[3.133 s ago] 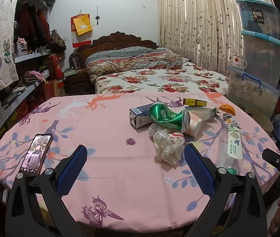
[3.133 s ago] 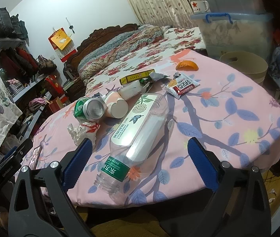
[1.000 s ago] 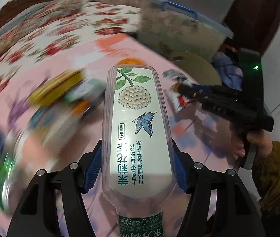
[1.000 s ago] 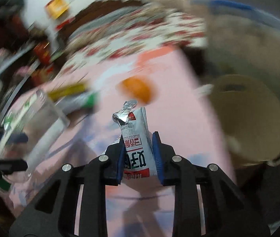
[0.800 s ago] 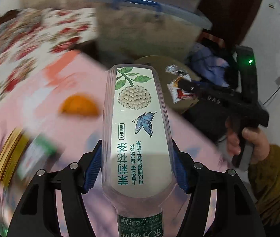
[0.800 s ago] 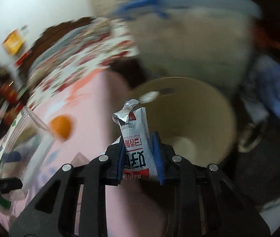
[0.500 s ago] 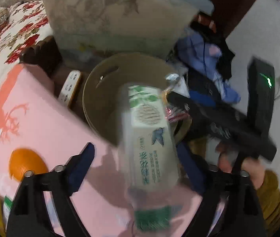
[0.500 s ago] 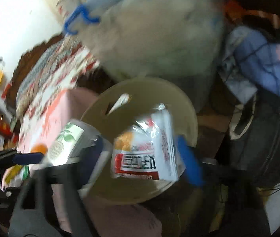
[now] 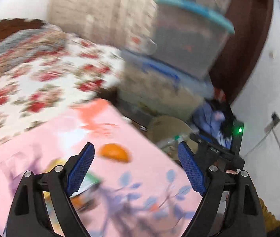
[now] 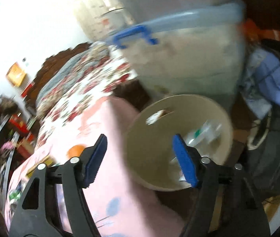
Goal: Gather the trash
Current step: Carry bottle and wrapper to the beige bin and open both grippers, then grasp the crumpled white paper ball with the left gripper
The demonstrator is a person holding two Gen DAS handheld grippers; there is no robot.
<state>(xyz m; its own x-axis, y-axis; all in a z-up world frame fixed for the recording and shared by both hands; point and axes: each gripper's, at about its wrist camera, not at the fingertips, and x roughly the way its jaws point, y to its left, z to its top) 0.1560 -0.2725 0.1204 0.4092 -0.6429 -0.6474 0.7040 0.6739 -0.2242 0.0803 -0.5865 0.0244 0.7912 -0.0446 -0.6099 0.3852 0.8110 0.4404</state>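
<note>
A: Left gripper (image 9: 136, 169), blue-padded black claw: jaws spread wide, nothing between. Hanging over edge of round table in pink leaf-print cloth (image 9: 108, 130).

B: Right gripper (image 10: 140, 160)?

A: Same, spread wide, nothing held. Hovering over rim of round beige plastic trash bin (image 10: 140, 138).

B: Trash location?

A: Clear plastic bottle with green cap (image 10: 205, 132) lying inside bin, against far wall. Also visible from left view (image 9: 171, 141), poking out of bin (image 9: 159, 124) beside table edge. White scrap low in bin near right pad, too blurred to name.

B: On table?

A: Orange peel piece (image 9: 113, 152) just ahead of left claw, near table edge. Blurred yellow and green items behind left pad, unreadable.

B: Background?

A: Stacked clear storage boxes with blue lids (image 9: 189, 45) behind bin, floral bedspread (image 9: 31, 75) beyond table. Heavy motion blur in both views.
</note>
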